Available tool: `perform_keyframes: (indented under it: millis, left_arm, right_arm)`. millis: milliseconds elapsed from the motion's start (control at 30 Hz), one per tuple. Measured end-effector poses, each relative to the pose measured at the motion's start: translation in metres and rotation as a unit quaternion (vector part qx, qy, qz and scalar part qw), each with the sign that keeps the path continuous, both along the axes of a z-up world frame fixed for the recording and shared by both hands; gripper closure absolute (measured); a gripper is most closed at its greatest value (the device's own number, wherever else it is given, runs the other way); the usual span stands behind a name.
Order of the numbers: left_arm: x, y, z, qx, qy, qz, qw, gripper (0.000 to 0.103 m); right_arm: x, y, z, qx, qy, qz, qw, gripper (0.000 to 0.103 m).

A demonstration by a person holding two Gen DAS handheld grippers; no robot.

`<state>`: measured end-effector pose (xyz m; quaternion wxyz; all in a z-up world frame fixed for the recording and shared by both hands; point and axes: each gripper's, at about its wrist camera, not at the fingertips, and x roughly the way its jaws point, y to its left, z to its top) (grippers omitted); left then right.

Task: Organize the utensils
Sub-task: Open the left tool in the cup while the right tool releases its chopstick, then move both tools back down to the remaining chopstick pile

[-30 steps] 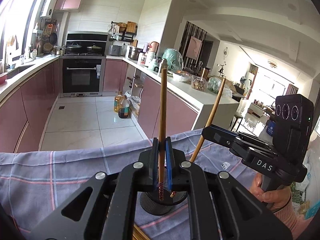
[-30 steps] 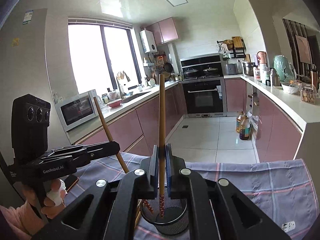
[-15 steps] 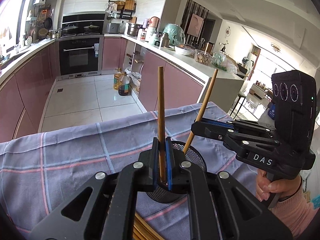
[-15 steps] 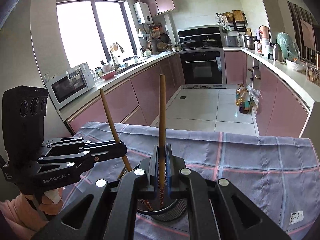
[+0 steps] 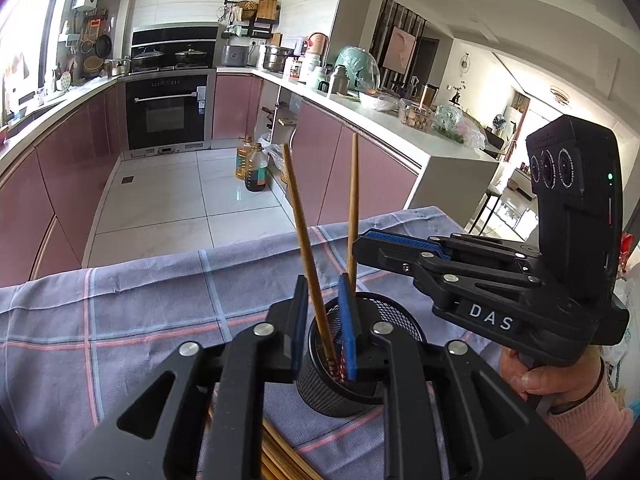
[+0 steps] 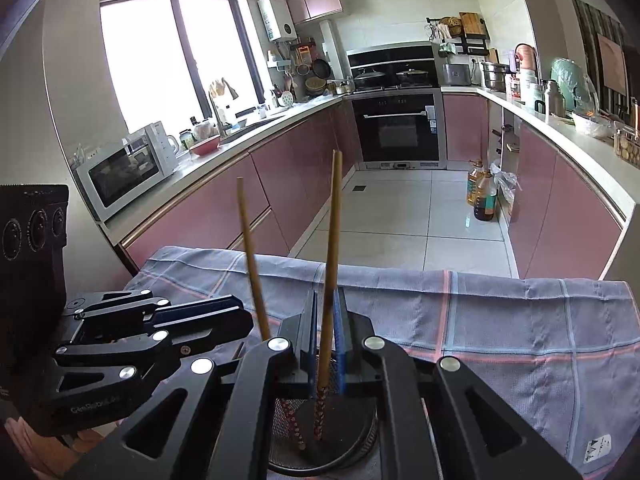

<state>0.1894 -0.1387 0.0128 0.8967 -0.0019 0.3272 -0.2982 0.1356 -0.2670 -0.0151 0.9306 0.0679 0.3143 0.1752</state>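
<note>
A black mesh cup [image 5: 352, 376] stands on the checked cloth [image 5: 120, 304]; it also shows in the right wrist view [image 6: 360, 440]. Two wooden chopsticks stand in it. In the left wrist view my left gripper [image 5: 324, 304] is open, and one chopstick [image 5: 304, 240] leans loose between its fingers. The other chopstick [image 5: 353, 200] rises behind. In the right wrist view my right gripper [image 6: 325, 332] has its jaws slightly apart around a chopstick [image 6: 332, 260] whose tip rests on the cup floor. The second chopstick [image 6: 250, 256] leans left.
More chopsticks [image 5: 276, 452] lie on the cloth under my left gripper. The right gripper body [image 5: 500, 292] is just right of the cup. The left gripper body [image 6: 120, 344] is just left of it. The cloth's far edge drops to the kitchen floor [image 6: 400, 220].
Both grippers came down over the cup and their jaws opened. The two chopsticks slid down and now stand in the cup, leaning freely.
</note>
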Motion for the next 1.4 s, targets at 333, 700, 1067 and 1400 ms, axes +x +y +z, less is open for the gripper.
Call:
perform_keyframes:
  millis: [333,700,1067,1400]
  left_arm:
    - [-0.021,0.035,0.000,-0.016,-0.023,0.030,0.9991,0.074]
    - [-0.058,0.082,-0.033,0.022,-0.011,0.061,0.9978,0.066]
    - [-0.076,0.096,-0.107,0.044,0.080,0.061,0.9939,0.065]
    - [-0.081,0.093,-0.127,0.055,0.105,0.060,0.9911,0.066]
  right_arm:
    - [-0.016,-0.003,0.003,-0.010,-0.020,-0.021,1.000,0.073]
    - [-0.094,0.015,0.010,-0.002,-0.065,0.036,0.997,0.059]
    - [-0.099,0.058,-0.073,-0.013,0.055,0.082,0.995,0.060]
    - [-0.098,0.074,-0.099,-0.027,0.092,0.089,0.991,0.065]
